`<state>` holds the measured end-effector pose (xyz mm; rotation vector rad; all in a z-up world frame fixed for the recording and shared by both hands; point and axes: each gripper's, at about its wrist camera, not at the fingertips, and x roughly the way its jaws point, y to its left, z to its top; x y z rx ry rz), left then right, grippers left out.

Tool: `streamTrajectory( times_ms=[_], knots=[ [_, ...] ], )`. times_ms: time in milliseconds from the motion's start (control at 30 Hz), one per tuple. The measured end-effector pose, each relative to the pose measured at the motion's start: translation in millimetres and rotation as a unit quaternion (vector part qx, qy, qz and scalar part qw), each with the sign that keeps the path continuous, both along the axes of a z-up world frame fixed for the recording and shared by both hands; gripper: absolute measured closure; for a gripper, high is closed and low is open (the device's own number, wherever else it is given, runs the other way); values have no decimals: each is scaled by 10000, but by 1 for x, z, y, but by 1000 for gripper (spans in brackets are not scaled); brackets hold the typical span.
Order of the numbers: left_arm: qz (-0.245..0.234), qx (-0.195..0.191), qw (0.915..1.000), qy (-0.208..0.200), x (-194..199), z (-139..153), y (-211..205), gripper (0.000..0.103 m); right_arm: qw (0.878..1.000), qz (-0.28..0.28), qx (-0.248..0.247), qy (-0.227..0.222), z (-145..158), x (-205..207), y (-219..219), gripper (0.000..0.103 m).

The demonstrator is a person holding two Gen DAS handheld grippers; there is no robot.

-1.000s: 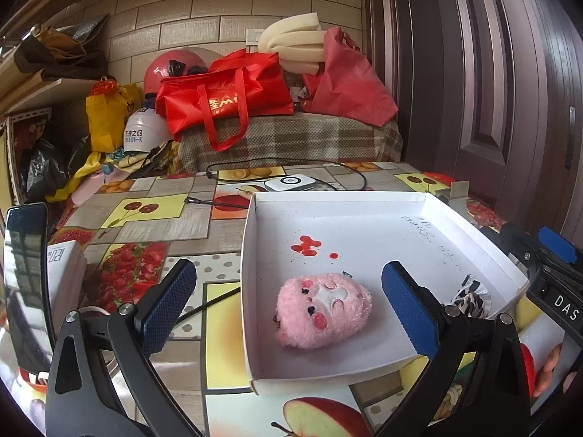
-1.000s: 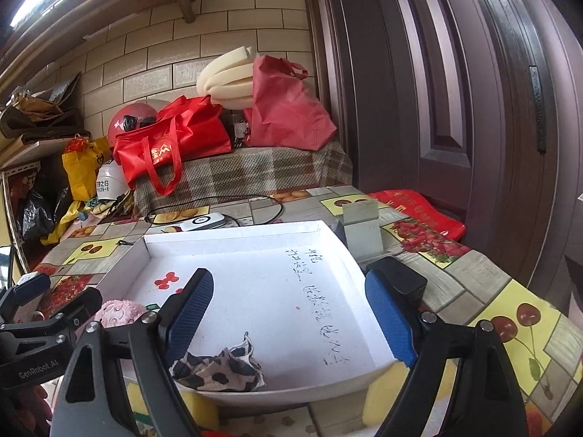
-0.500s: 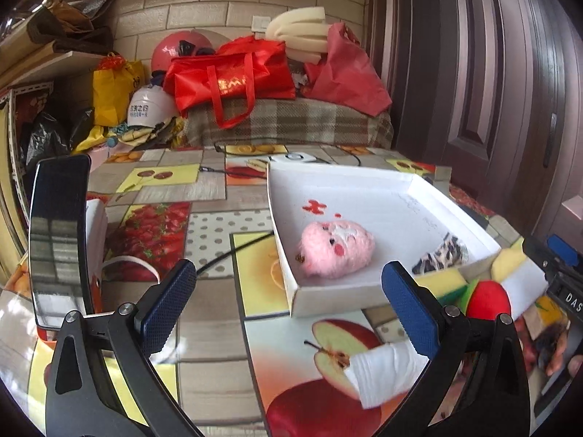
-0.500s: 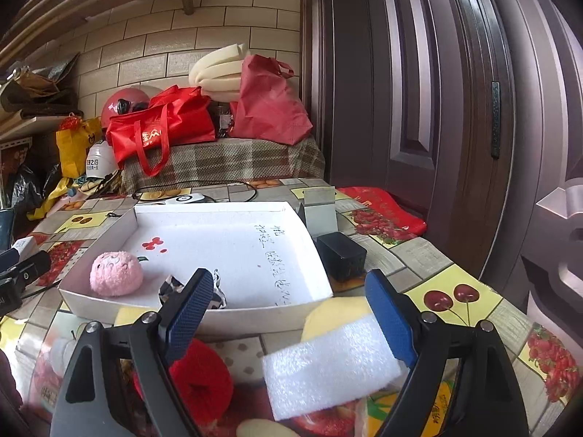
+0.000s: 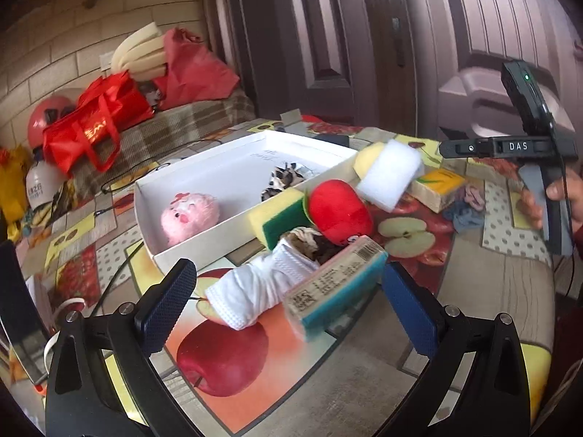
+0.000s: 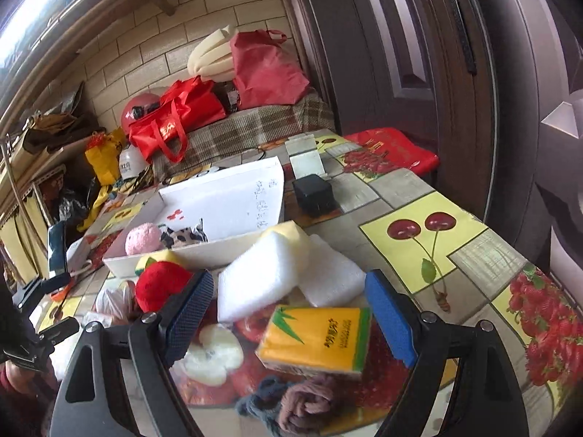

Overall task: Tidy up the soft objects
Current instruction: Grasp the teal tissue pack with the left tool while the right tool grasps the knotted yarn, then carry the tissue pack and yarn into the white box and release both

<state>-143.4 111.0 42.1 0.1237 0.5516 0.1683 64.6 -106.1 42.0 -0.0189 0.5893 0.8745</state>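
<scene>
Motion blur smears the barcoded sponge pack (image 5: pixel 337 284) between the left gripper (image 5: pixel 288 309)'s spread, empty jaws. The right gripper (image 6: pixel 289 318) gapes too, a yellow tissue packet (image 6: pixel 315 340) between its pads, untouched. At 11 o'clock the white box (image 5: pixel 204 244) holds a pink plush (image 5: pixel 189 215); its wall half-hides a patterned cloth (image 5: pixel 282 180).

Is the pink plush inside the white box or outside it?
Inside. The pink plush lies on the floor of the white box, behind its near wall; the right wrist view also shows it within the walls.
</scene>
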Motion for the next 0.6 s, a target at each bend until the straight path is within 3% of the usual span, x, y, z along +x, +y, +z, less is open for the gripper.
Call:
streamTrajectory(
  times_ms=[200,267,400,467,500,600],
  knots=[
    [-344,-124,9976,586,23,-11,-3,14,9956,354,-807,307,-26,-7,2,17],
    [-416,-92,9958,806,29,-17,-6,28,9932,517,-966,394,-31,-13,6,17],
    [-489,122,9921,1147,38,-26,-17,45,9869,664,-1449,248,-37,-23,18,18],
    [-548,203,9912,1191,39,-29,-21,71,9846,676,-1602,189,-39,-25,21,30],
    [-586,227,9907,1209,38,-30,-22,76,9836,684,-1667,103,-40,-27,21,32],
    [-749,334,9895,1186,35,-30,-29,77,9802,797,-1811,-97,-40,-33,22,60]
  ],
)
